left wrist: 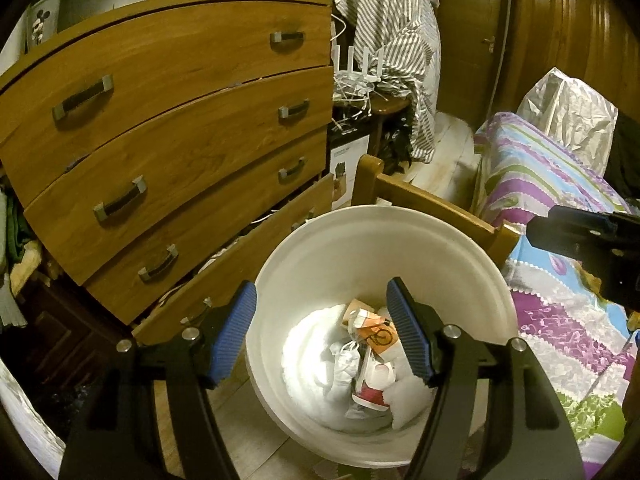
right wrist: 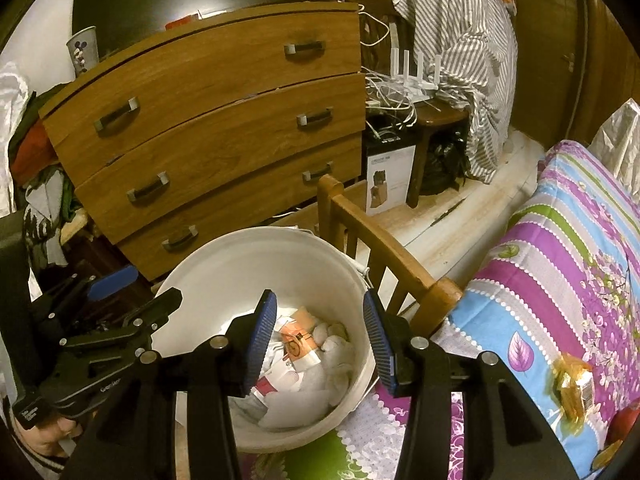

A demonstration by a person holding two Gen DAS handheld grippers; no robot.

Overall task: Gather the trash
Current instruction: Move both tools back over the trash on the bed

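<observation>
dresser point(left wrist: 172, 128): wooden, curved drawer fronts with grey handles, behind the bin. Lowest drawer hangs ajar, tilted, cables spilling from the gap.
bed point(right wrist: 560, 264): purple/blue/green striped floral cover, right of the bin. Wooden footboard rail point(right wrist: 384, 248) runs between bed and bin, just beside the rim.
striped shirt point(left wrist: 392, 40): grey-white, draped high at back right, above a dark stool loaded with a white router and tangled white cables.
white bin point(left wrist: 332, 240): round bucket on the floor between dresser and footboard, open top, upright. Both grippers hang over its mouth, angled down.
trash point(left wrist: 372, 360): sits at the bottom of the bin. Crumpled white tissue, an orange-and-white printed wrapper, a red-and-white packet. All lying loose, nothing touching the pads.
left gripper point(left wrist: 322, 332): blue ribbed pads spread wide, nothing between them, bin interior visible through the gap. From the right wrist view it shows at the left edge point(right wrist: 132, 292), over the rim.
right gripper point(right wrist: 316, 344): pads apart, narrower gap than the left, empty. Black body also shows at the right edge of the left wrist view point(left wrist: 580, 236).
wrappers on bed point(right wrist: 572, 388): yellow-orange crinkled plastic lying on the cover, well apart from the bin, right of the right gripper.
cup point(right wrist: 83, 50): cartoon-mouse print, stands on the dresser top, left end.
</observation>
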